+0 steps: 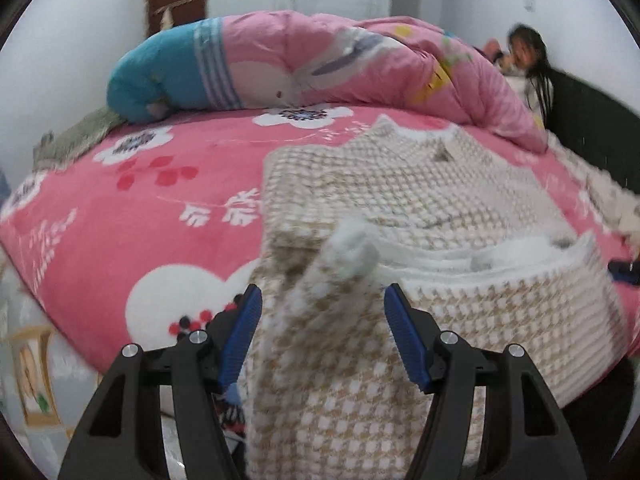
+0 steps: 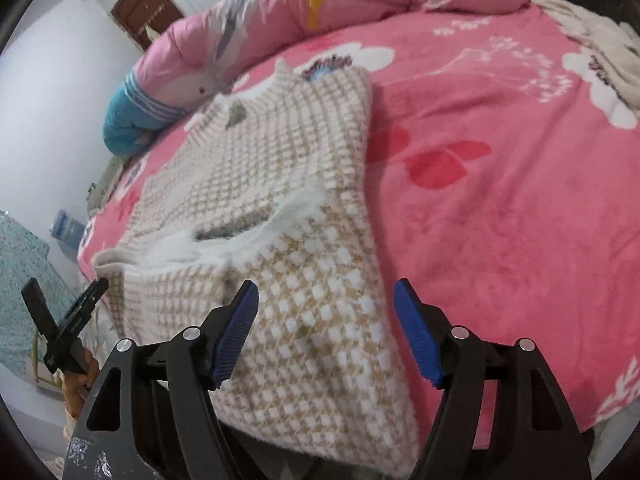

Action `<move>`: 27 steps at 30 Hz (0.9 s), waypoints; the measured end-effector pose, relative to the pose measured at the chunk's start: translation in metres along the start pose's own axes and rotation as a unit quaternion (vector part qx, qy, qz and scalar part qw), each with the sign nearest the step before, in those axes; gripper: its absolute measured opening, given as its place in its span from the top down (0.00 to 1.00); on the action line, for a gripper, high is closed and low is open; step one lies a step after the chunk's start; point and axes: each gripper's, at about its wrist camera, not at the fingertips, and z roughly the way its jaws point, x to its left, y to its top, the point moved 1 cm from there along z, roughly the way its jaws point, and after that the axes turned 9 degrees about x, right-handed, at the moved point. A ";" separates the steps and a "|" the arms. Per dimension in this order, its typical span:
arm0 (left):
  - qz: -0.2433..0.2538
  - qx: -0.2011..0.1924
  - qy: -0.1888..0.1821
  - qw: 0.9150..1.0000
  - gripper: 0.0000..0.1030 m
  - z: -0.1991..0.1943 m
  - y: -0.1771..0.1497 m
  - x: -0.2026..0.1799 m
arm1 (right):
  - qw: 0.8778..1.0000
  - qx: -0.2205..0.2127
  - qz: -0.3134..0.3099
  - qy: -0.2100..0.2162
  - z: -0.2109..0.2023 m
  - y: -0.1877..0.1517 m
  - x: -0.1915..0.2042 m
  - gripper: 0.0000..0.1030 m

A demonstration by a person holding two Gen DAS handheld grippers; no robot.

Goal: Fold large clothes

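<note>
Both the left gripper [image 1: 322, 312] and right gripper [image 2: 326, 308] gape, holding nothing; the sweater [image 2: 280, 168] hem at six o'clock needs regrasping for the next fold.

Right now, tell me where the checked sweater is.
The checked sweater lies on the pink floral bedspread, its near end hanging over the bed's edge. In both wrist views it sits centre, the rolled pink quilt behind it.
</note>
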 end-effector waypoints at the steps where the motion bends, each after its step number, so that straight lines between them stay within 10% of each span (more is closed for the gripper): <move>1: 0.009 0.000 0.003 1.000 0.40 0.002 -0.001 -0.002 | 1.000 0.003 -0.005 -0.004 -0.006 -0.006 -0.006 0.35; 11: 0.035 0.013 0.026 0.999 0.62 0.014 -0.008 -0.007 | 0.998 0.049 0.041 -0.026 0.013 -0.006 -0.015 0.67; 17: 0.057 0.015 0.039 0.998 0.89 0.009 -0.010 -0.004 | 0.997 -0.003 0.022 -0.076 -0.011 -0.023 0.002 0.91; 27: 0.071 -0.055 0.051 0.995 0.92 -0.048 -0.015 -0.005 | 0.986 -0.121 -0.020 -0.116 -0.069 -0.044 0.045 0.96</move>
